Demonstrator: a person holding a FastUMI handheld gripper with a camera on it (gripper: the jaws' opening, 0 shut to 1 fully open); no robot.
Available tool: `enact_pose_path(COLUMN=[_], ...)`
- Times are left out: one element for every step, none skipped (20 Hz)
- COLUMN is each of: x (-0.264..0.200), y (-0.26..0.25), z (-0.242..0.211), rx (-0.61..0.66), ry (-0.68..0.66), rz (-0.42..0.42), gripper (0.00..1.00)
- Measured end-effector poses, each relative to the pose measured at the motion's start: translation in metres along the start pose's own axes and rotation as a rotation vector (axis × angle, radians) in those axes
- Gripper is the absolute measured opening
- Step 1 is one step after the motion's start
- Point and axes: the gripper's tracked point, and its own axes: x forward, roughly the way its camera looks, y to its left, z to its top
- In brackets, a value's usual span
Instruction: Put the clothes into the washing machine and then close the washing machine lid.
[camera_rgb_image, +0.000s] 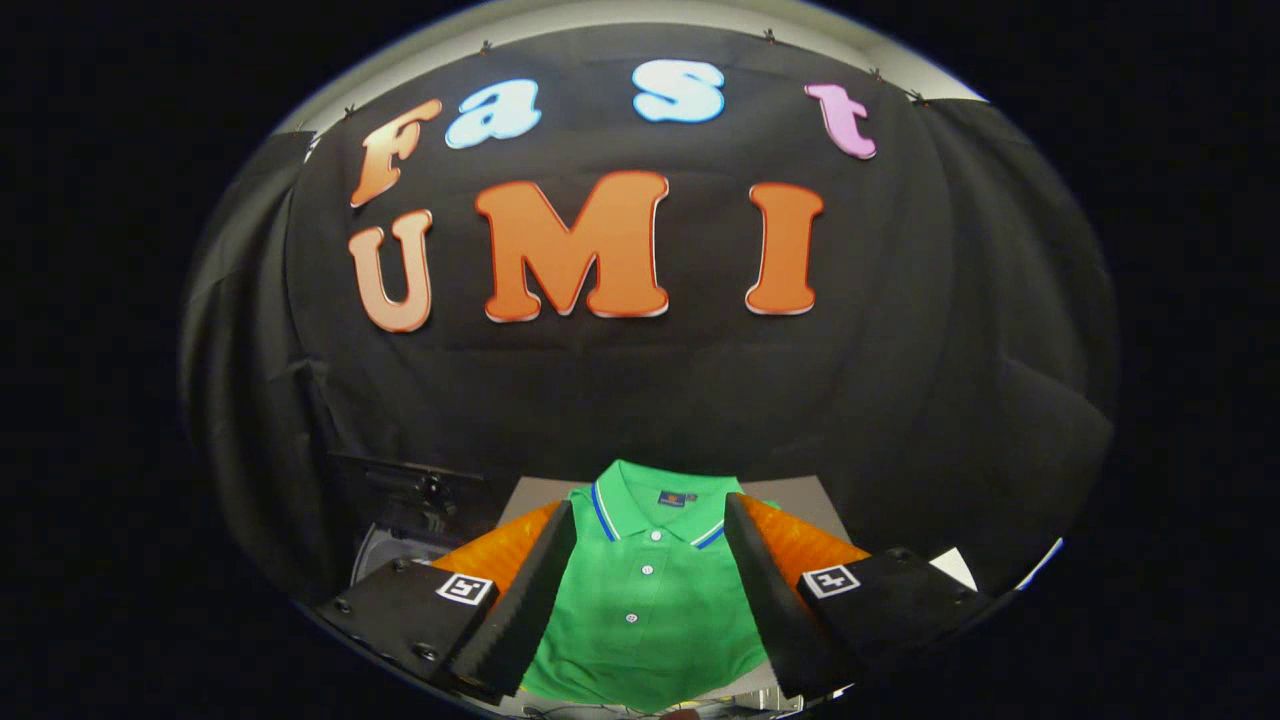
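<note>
Green polo shirt (648, 600) lying flat on the desk (800, 496) between the spread fingers of the tool (650, 590) (nothing pinched yet), pick-up step judged barely begun, next move calling for lowering and closing on fabric.
</note>
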Motion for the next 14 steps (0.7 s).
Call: enact_pose_path(x=[0.014,0.027,0.038,0.051,0.061,0.07,0.076,0.079,0.083,0.084,0.084,0.085,0.084,0.086], y=[0.002,0.005,0.009,0.009,0.01,0.014,0.016,0.015,0.011,0.012,0.014,0.014,0.013,0.012], z=[-0.011,-0.022,-0.035,-0.048,-0.064,-0.079,-0.092,-0.098,-0.101,-0.106,-0.107,-0.107,-0.108,-0.108], rx=[-0.006,-0.008,-0.009,-0.012,-0.009,0.0,0.008,0.002,-0.016,-0.032,-0.034,-0.024,-0.007,0.012], ry=[0.047,0.093,0.141,0.19,0.24,0.279,0.316,0.333,0.334,0.341,0.338,0.338,0.343,0.335], rz=[-0.003,-0.001,0.0,-0.003,-0.01,-0.006,-0.004,-0.007,-0.014,-0.01,0.007,0.017,0.026,0.037], gripper=[0.97,0.97,0.97,0.97,0.97,0.97,0.97,0.97,0.98,0.98,0.98,0.98,0.97,0.98])
